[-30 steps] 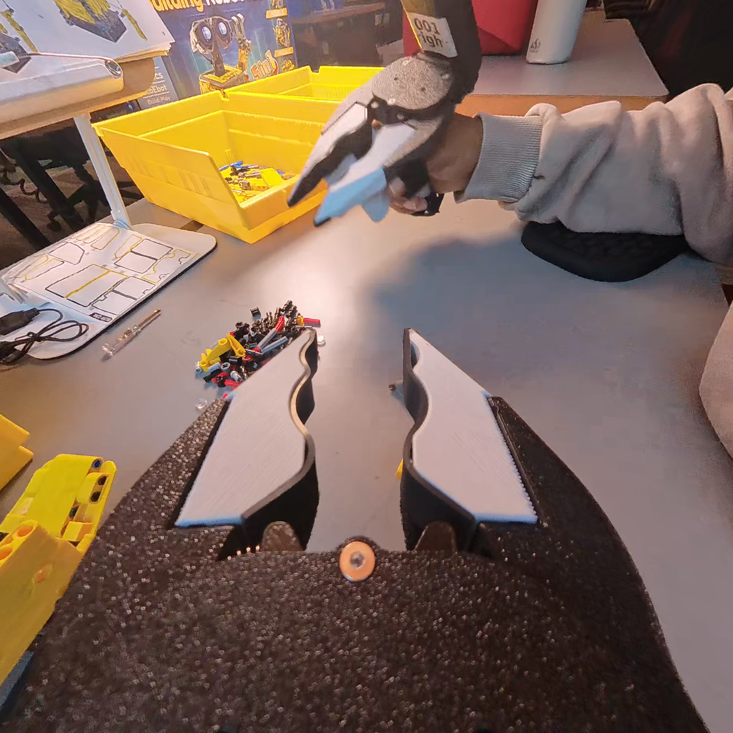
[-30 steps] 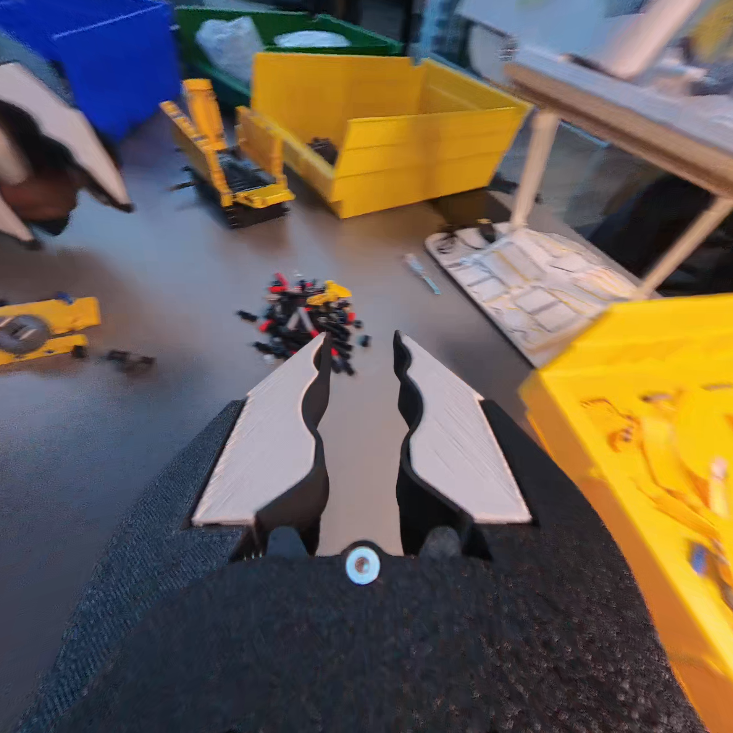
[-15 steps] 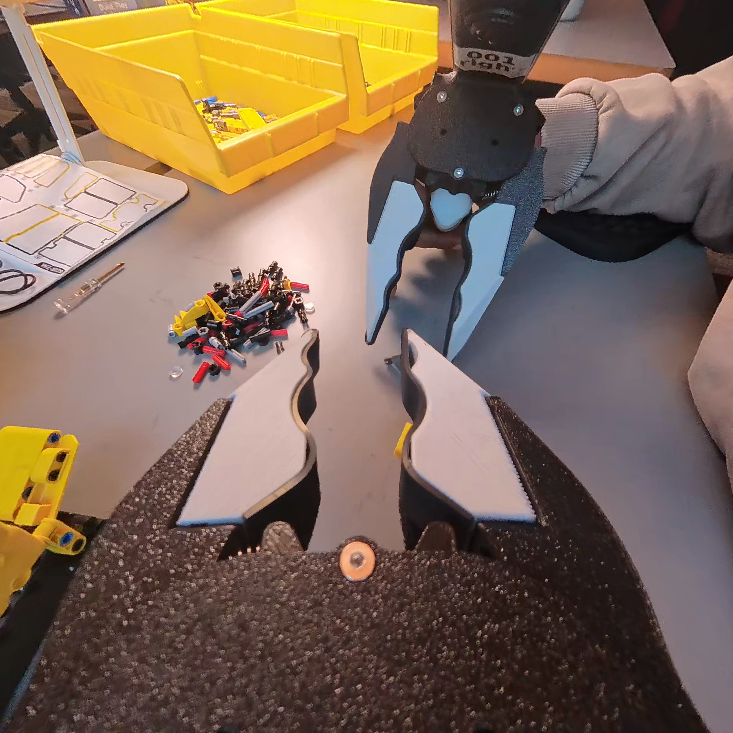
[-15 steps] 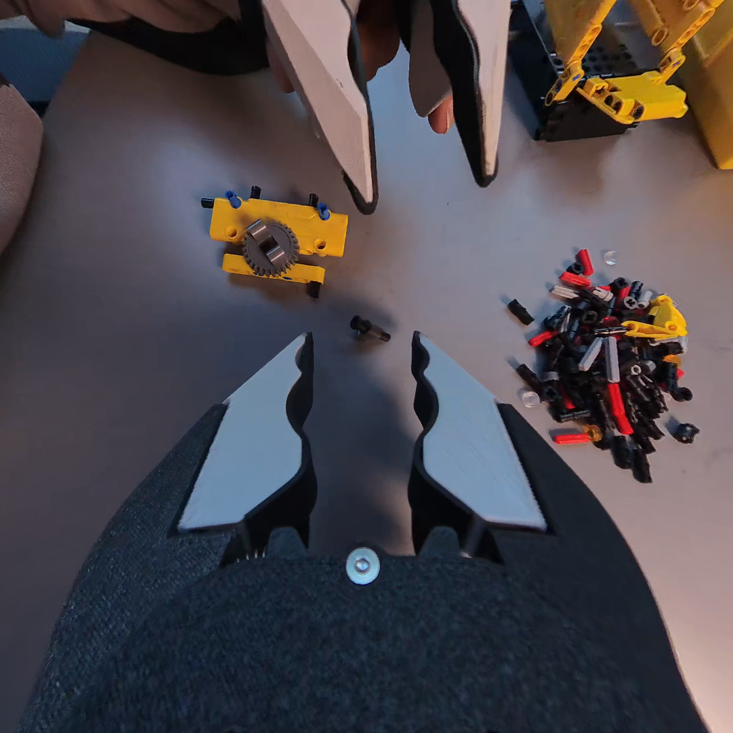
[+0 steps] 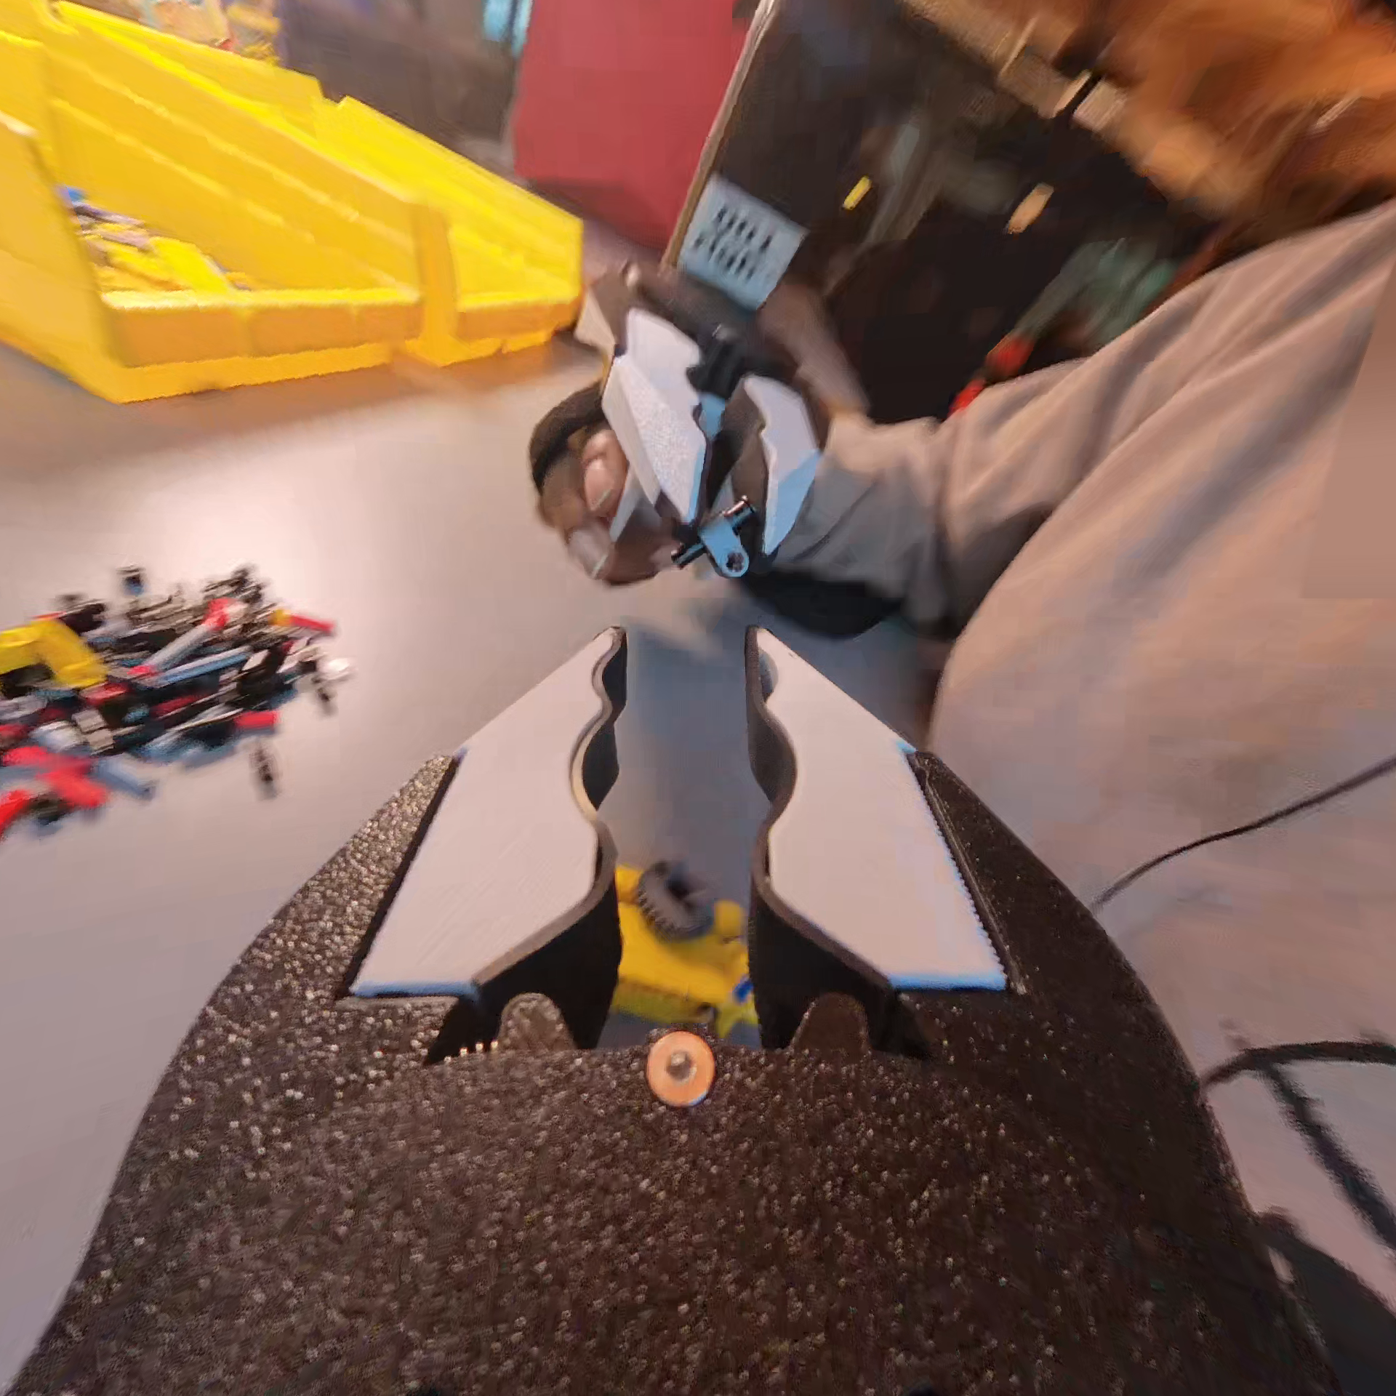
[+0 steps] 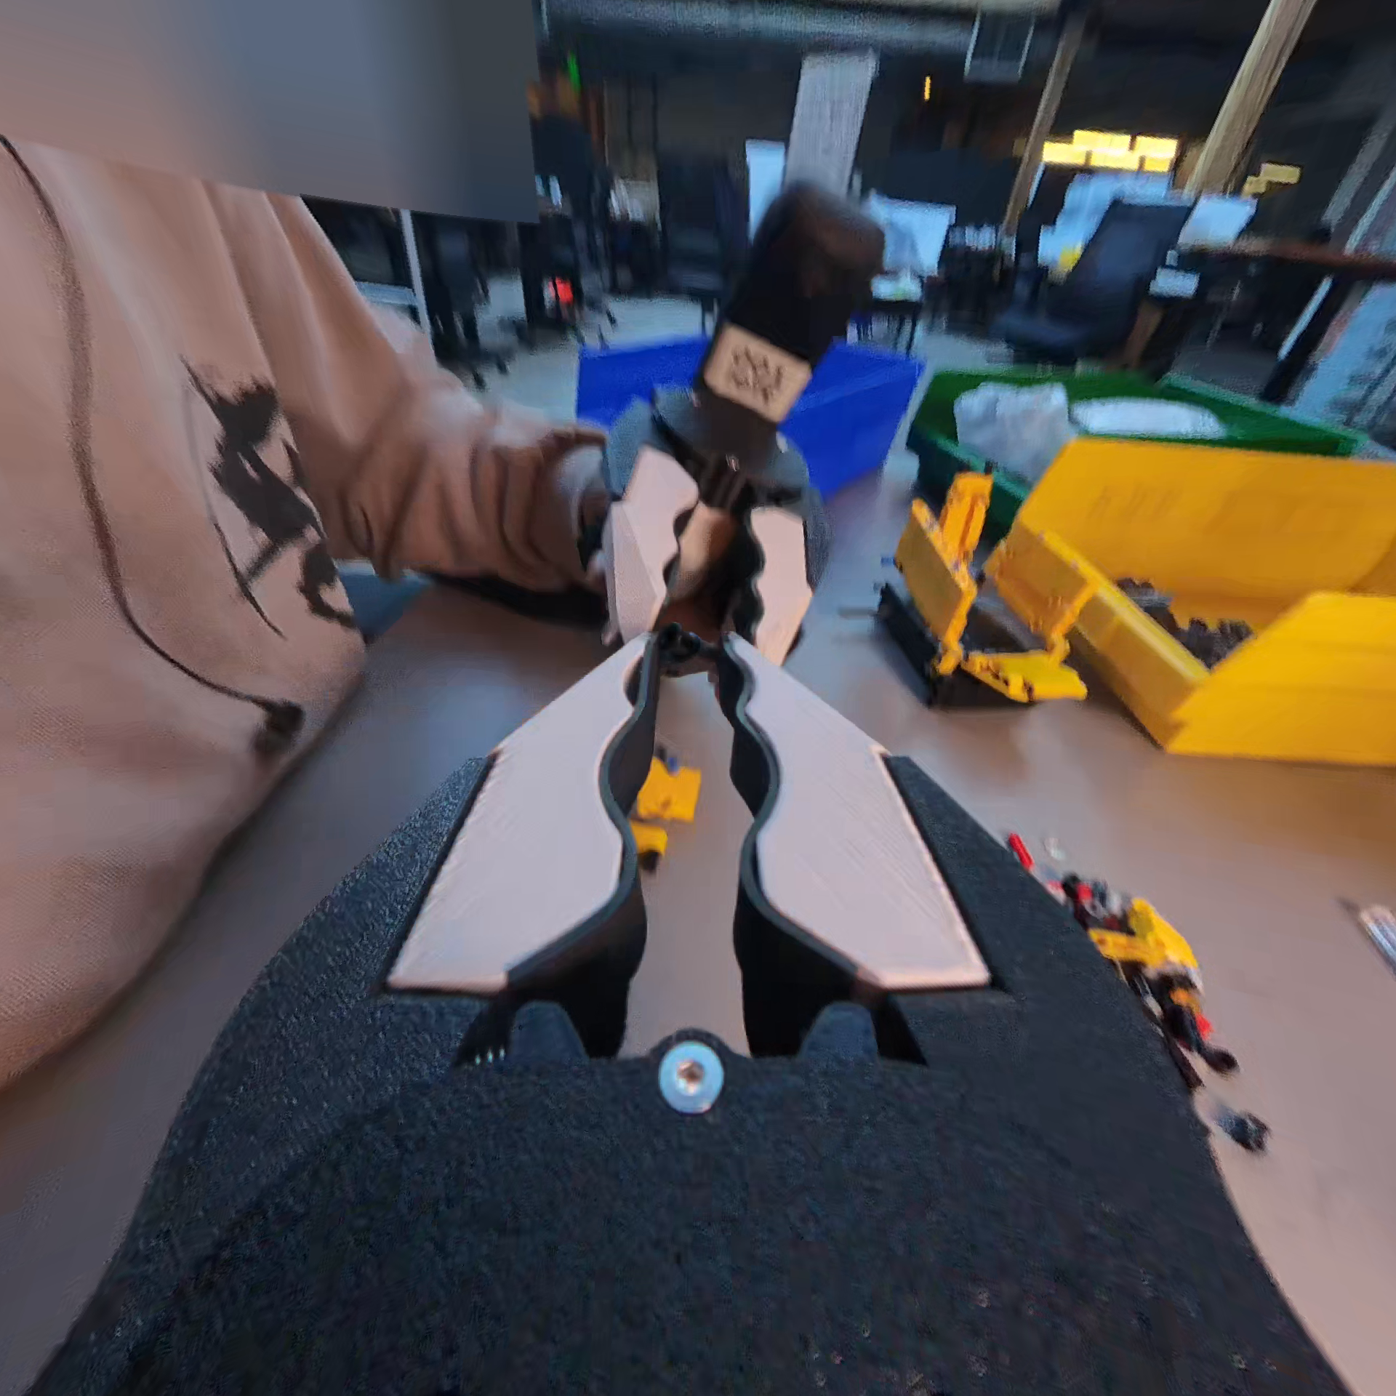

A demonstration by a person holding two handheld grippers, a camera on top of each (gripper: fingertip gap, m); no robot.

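two grippers raised face to face over a parts-strewn table

the right gripper point(image 6: 686, 656) was held above the grey table point(image 6: 982, 801), its fingers narrowed onto a small black pin piece point(image 6: 680, 651) pinched at the very tips. in the left wrist view the same gripper point(image 5: 721, 540) was seen farther off, pointing toward the camera, with the black pin and a small grey connector point(image 5: 724, 538) caught between its tips; the motion blur left the exact shape of the piece unclear.

the left gripper point(image 5: 686, 642) was kept apart, a clear gap showing between its fingers and nothing gripped. below that gap, near the camera, a yellow block with a dark gear point(image 5: 680, 937) was lying on the table. the same yellow block point(image 6: 665, 793) was glimpsed under the right gripper's fingers in the right wrist view.

a loose heap of small black, red and grey parts point(image 5: 151, 687) was spread to the left of the left gripper. yellow bins point(image 5: 264, 249) were set at the far left. in the right wrist view a yellow and black model point(image 6: 974, 604) was standing beside a yellow bin point(image 6: 1246, 604), with a blue bin point(image 6: 853, 408) and a green bin point(image 6: 1133, 423) farther back. a beige sleeve point(image 5: 1057, 468) was seen behind the right gripper.
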